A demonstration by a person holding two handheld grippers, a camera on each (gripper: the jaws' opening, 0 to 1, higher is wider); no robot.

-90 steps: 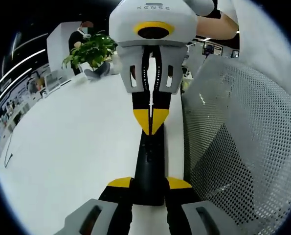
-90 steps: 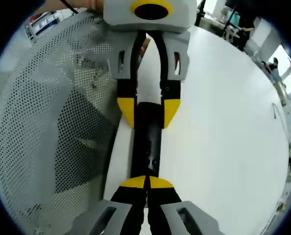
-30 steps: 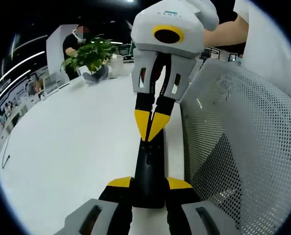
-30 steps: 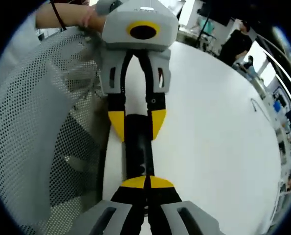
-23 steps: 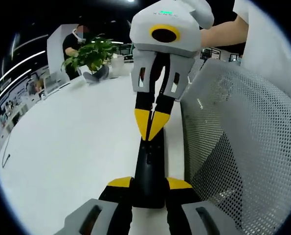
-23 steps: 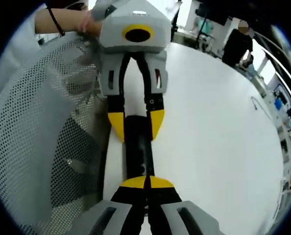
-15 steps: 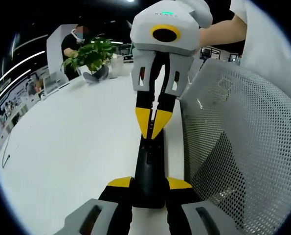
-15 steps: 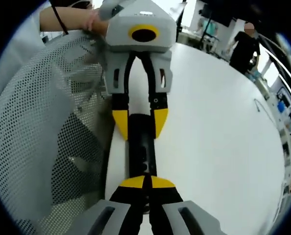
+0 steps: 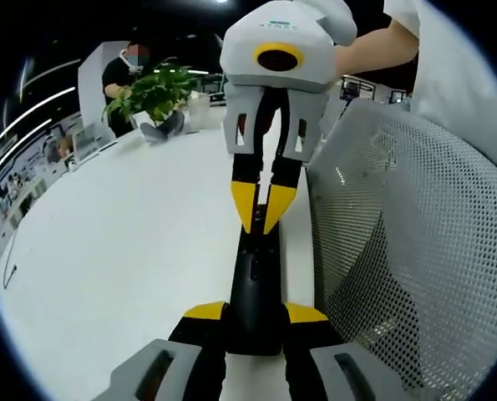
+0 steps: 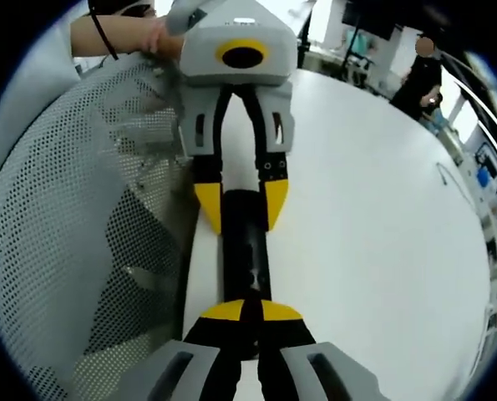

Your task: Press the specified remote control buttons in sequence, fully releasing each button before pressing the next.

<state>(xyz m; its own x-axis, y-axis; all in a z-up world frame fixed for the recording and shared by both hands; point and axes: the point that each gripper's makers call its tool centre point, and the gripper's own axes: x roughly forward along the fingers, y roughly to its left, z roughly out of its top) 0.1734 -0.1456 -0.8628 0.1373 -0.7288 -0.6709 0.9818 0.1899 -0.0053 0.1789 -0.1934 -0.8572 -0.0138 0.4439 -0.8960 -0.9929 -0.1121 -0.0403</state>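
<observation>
A slim black remote (image 9: 252, 280) lies lengthwise over the white table (image 9: 123, 251), and my left gripper (image 9: 255, 311) is shut on its near end with a yellow pad on either side. My right gripper (image 9: 261, 213) comes down from the top of the left gripper view, shut, its yellow tips together at the remote's far end. In the right gripper view my right gripper (image 10: 244, 311) has its tips closed over the remote (image 10: 246, 251), whose buttons show faintly. Beyond it the left gripper (image 10: 240, 205) clamps the other end. I cannot tell whether the tips touch a button.
A grey mesh chair back (image 9: 398, 251) stands close beside the remote, and its mesh (image 10: 73, 209) is on the left in the right gripper view. A potted plant (image 9: 152, 92) and a person (image 9: 127, 63) are at the table's far edge. Another person (image 10: 419, 71) stands beyond.
Since three seconds ago the right gripper has drawn back and tilted, so its body looks smaller in the left gripper view. Its tips stay at the remote's far end. The left grip is unchanged.
</observation>
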